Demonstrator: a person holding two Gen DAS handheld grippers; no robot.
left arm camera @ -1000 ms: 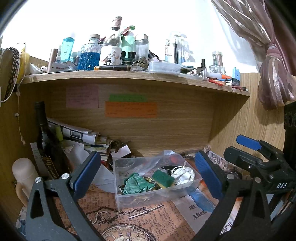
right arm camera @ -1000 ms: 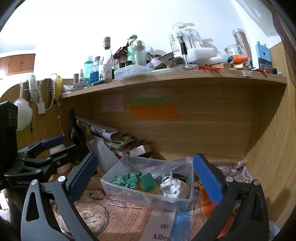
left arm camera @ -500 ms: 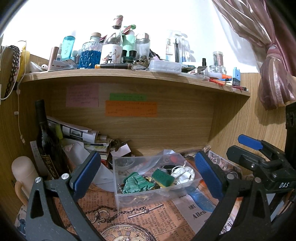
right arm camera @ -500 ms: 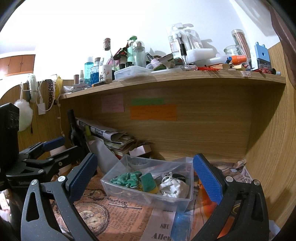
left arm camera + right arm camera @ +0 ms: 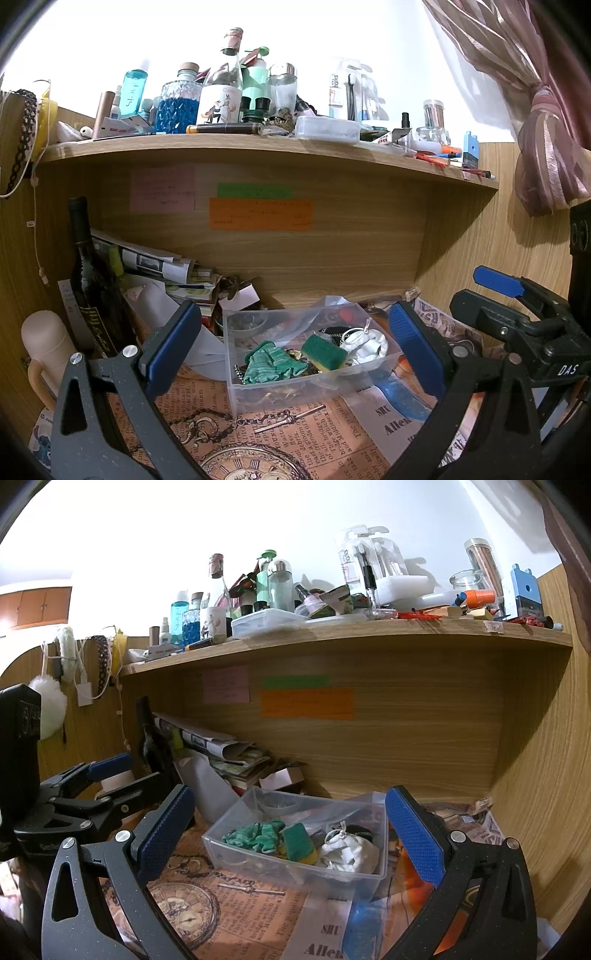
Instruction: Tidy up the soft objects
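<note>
Your left gripper (image 5: 295, 345), jaws wide and empty, faces the green cloth (image 5: 273, 363) in the clear bin (image 5: 236, 380) at 12 o'clock.

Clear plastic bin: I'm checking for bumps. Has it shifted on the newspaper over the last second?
No. The clear plastic bin sits in the same spot against the pocket-watch print beneath it; neither gripper, jaws open, touches it.
</note>
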